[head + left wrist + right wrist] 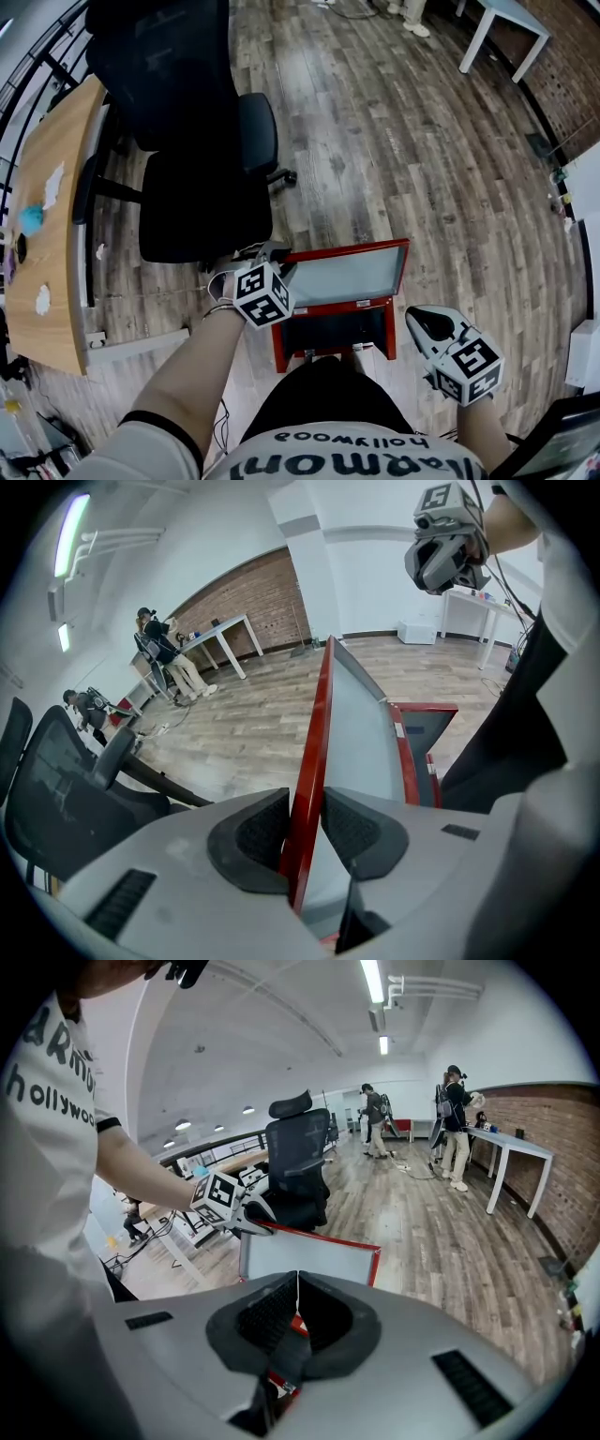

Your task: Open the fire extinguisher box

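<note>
The right gripper is hovering with its jaws pressed together on nothing, just right of the red fire extinguisher box, which is sitting on the wood floor at the person's feet. The left gripper is clamping the red edge of the box's door, which is standing raised off the opening. Beyond it, a black office chair is standing beside a wooden desk.

"hollywood" on white shirt (second word cropped)
</note>
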{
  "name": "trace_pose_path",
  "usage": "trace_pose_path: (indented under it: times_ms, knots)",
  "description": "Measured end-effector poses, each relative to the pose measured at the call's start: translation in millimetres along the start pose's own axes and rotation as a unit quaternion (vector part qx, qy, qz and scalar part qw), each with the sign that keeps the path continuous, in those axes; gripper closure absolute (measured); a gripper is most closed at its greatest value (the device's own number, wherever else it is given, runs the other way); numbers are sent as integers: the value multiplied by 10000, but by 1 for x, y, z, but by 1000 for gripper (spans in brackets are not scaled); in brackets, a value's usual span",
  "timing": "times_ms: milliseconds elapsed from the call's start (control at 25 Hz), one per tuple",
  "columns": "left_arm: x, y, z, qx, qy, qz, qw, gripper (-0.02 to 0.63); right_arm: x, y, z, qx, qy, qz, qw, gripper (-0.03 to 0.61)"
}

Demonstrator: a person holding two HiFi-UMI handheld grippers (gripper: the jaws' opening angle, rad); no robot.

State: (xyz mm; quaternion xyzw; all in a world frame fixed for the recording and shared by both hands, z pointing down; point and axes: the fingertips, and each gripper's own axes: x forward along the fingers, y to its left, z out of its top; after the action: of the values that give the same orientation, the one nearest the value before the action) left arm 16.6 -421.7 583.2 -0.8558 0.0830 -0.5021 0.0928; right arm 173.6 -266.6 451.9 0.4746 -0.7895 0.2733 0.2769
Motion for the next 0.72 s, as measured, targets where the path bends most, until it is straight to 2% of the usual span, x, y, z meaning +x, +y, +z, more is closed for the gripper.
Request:
trace_pose_path:
  times_ms: [360, 720]
  knots:
    - [19, 11, -7, 8, 86, -252, 9996, 514, 6, -13, -6, 58, 58, 15, 10000, 571]
    - [37, 20, -9, -24, 198, -249, 9995, 509, 5, -19, -27, 216, 167, -17, 9996, 571]
